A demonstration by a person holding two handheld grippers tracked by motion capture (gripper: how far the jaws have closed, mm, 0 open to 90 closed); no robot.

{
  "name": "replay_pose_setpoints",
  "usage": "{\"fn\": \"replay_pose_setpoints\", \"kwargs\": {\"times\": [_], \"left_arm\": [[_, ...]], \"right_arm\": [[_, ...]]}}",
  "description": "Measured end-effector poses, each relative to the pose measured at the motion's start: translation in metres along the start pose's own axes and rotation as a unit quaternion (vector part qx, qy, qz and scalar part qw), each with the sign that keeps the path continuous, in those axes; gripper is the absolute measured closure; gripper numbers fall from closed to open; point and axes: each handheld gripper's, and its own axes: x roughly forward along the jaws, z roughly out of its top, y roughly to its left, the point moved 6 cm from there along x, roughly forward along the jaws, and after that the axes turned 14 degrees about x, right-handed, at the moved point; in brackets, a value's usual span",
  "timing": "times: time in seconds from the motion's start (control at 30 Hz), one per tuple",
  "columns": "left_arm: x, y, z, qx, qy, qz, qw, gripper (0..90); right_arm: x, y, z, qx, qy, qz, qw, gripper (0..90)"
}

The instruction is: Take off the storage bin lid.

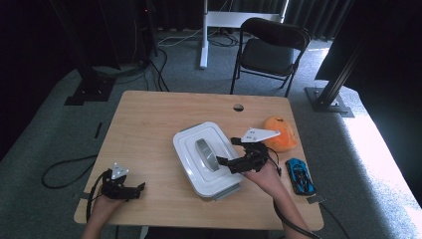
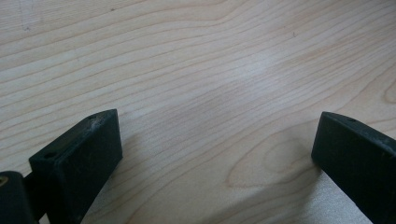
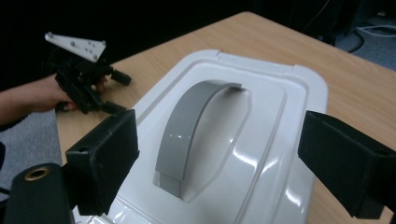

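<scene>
A white lidded box (image 1: 199,172) with a grey arched handle (image 1: 205,154) stands in the middle of the wooden table (image 1: 149,119). My right gripper (image 1: 226,151) is open just right of the handle, its jaws pointing at it. In the right gripper view the jaws of the right gripper (image 3: 222,140) stand wide on either side of the handle (image 3: 187,126), above the lid (image 3: 280,116), touching nothing. My left gripper (image 1: 139,190) rests near the table's front left, open over bare wood (image 2: 210,84). It also appears far off as the left gripper (image 3: 116,92).
An orange rounded object (image 1: 281,133) lies right of the box, behind my right gripper. A blue toy car (image 1: 300,175) sits near the right front edge. A black folding chair (image 1: 268,50) stands beyond the table. A cable hole (image 1: 238,107) marks the far edge.
</scene>
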Motion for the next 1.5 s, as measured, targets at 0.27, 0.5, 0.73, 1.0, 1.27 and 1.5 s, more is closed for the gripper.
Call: {"fn": "replay_pose_setpoints", "kwargs": {"times": [0.27,0.5,0.73,1.0,1.27,1.5], "left_arm": [[0.0,0.0,0.0,0.0,0.0,0.0,1.0,2.2],[0.0,0.0,0.0,0.0,0.0,0.0,1.0,2.2],[0.0,0.0,0.0,0.0,0.0,0.0,1.0,2.2],[0.0,0.0,0.0,-0.001,-0.001,0.001,1.0,2.2],[0.0,0.0,0.0,0.0,0.0,0.001,1.0,2.2],[0.0,0.0,0.0,-0.001,0.001,0.001,1.0,2.1]], "right_arm": [[0.015,0.004,-0.005,-0.003,0.02,-0.009,0.9997,11.6],[0.027,0.009,-0.005,-0.002,0.033,-0.012,0.9994,11.6],[0.04,0.015,-0.009,-0.014,0.049,-0.028,0.9983,14.1],[0.042,0.014,-0.018,-0.01,0.06,-0.053,0.9968,22.8],[0.041,0.017,-0.028,-0.016,0.055,-0.062,0.9964,37.9],[0.04,0.018,-0.029,-0.017,0.055,-0.064,0.9963,50.7]]}}
